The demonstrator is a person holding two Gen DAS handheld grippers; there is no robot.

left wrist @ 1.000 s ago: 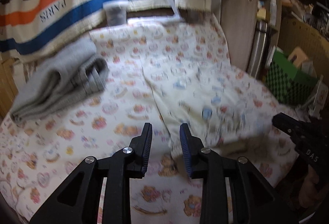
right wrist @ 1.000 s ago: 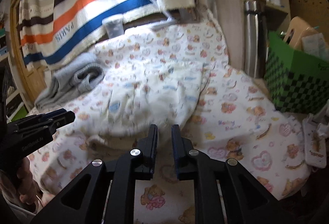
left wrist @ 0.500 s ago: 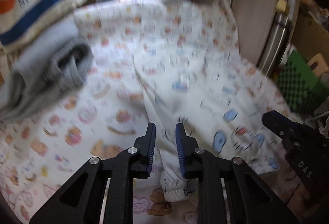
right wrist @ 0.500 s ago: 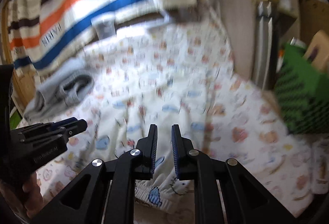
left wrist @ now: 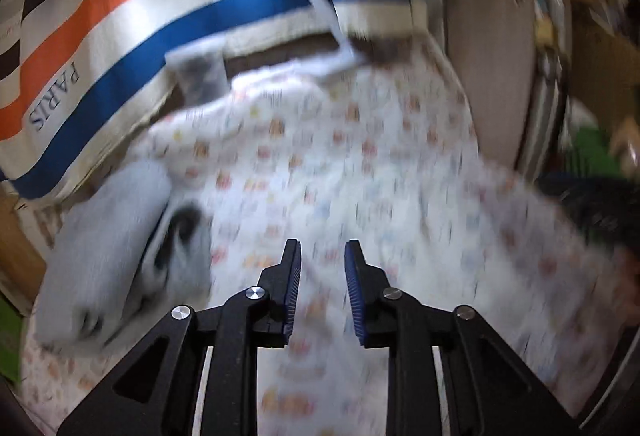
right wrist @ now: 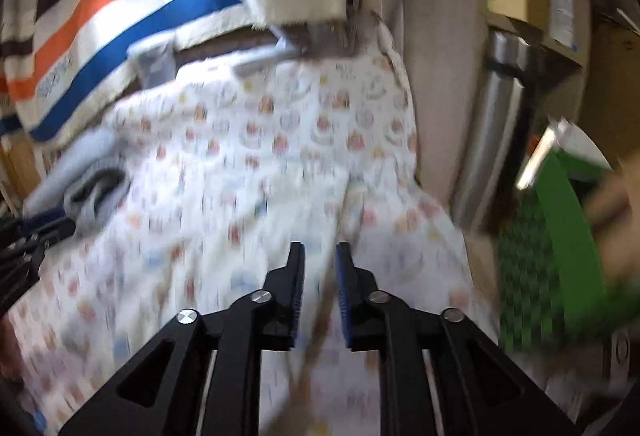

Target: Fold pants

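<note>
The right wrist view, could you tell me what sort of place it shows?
Probably a cluttered home room: a bear-print sheet as the folding surface, a striped PARIS blanket hung behind, and a green basket beside crowded shelves.

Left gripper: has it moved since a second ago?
Yes. The left gripper has travelled forward toward the striped towel, with the grey folded garment now beside it.

- Pants [right wrist: 256, 204] lie spread mid-frame on the table [right wrist: 344, 108].
- Folded garment [left wrist: 104, 244] lies at left.
- Basket [right wrist: 560, 236] stands at right.
</note>
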